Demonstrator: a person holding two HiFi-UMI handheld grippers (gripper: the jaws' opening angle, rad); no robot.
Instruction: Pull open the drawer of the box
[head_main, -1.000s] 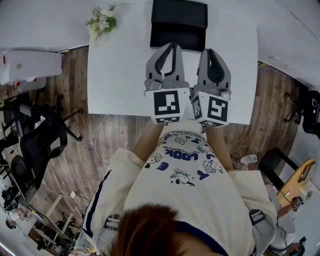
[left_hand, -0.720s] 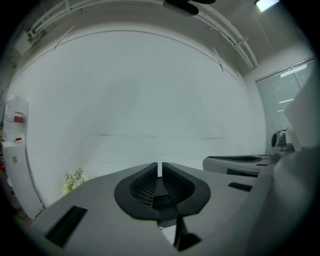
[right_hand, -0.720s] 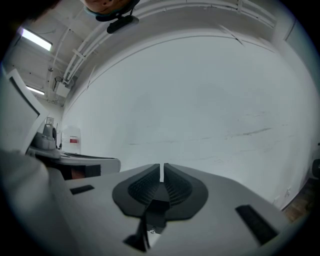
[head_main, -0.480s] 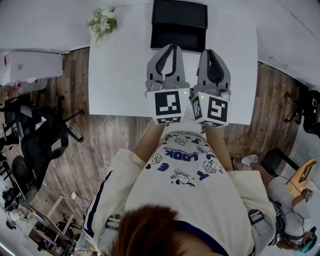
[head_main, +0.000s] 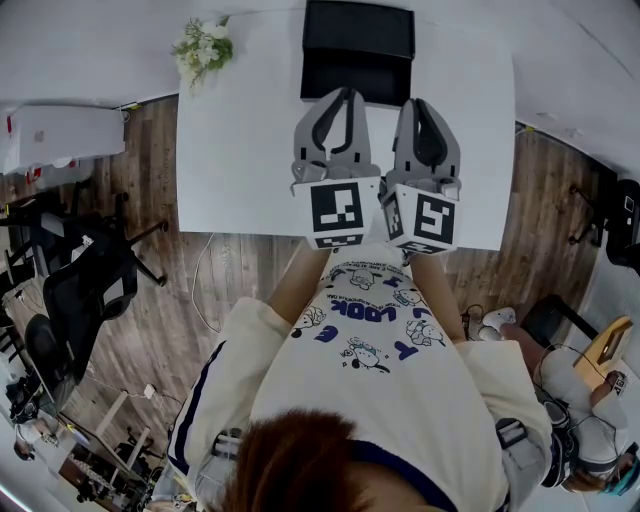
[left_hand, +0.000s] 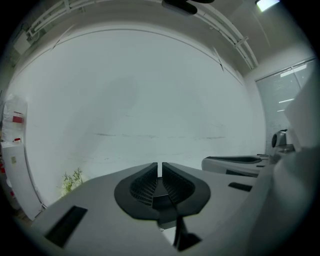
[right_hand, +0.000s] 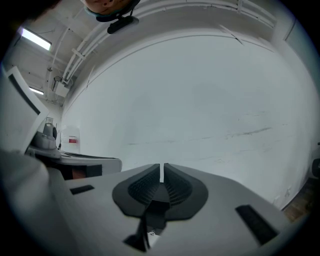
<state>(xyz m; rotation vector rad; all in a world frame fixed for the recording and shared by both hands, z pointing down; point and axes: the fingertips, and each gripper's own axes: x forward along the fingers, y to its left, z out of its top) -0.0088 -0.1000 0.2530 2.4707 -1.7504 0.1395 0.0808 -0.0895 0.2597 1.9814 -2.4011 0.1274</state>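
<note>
The black box (head_main: 358, 50) stands at the far edge of the white table (head_main: 240, 150); its lower front part shows as a darker panel facing me. My left gripper (head_main: 345, 92) and right gripper (head_main: 421, 103) are held side by side above the table's near half, pointing toward the box and stopping just short of it. In the left gripper view the left gripper (left_hand: 160, 167) has its jaws shut with nothing between them. The right gripper (right_hand: 162, 169) looks the same in its own view: shut and empty. Both gripper views face a white wall, and the box is not in them.
A bunch of white flowers (head_main: 203, 45) lies at the table's far left corner. Black office chairs (head_main: 80, 280) and a white cabinet (head_main: 60, 130) stand on the wooden floor to the left. Another person's legs (head_main: 575, 400) show at the lower right.
Both grippers stay where they were, still shut. Only the person at the lower right has shifted.
</note>
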